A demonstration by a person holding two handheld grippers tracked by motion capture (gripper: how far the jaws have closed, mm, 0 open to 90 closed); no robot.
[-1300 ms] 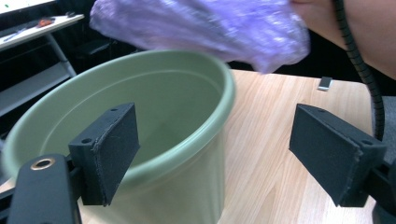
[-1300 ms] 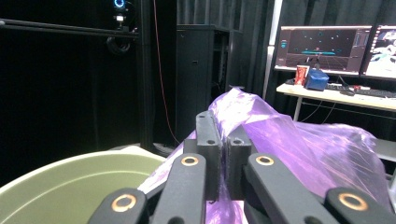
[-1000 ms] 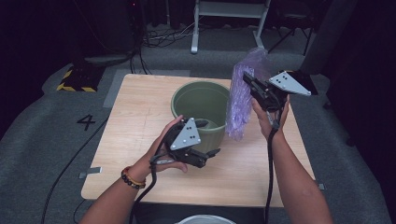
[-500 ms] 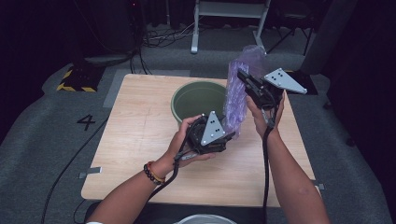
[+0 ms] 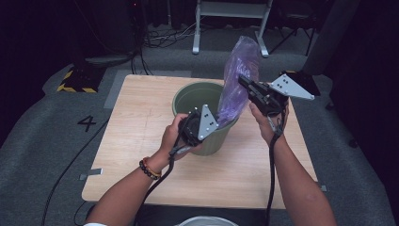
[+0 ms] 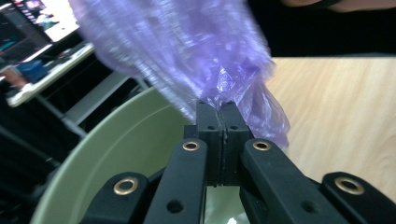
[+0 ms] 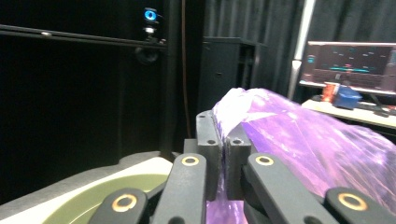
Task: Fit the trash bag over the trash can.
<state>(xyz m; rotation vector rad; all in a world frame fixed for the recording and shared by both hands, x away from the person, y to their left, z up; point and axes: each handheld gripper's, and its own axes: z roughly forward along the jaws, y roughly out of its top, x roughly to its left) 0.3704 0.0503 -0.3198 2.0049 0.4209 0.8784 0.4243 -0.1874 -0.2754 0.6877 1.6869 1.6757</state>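
The left gripper (image 6: 219, 109) was pinching the lower end of the purple plastic bag (image 5: 240, 80), jaws pressed together on the film just above the green bucket (image 5: 190, 101). The right gripper (image 7: 223, 126) clamped the bag higher up, holding it stretched upright over the bucket's far rim on the wooden table (image 5: 136, 122).

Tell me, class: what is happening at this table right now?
A person holds a tool in each hand over a wooden table. Both the left tool and the right tool are shut on a purple plastic bag, holding it up beside a green bin, its lower end at the rim.
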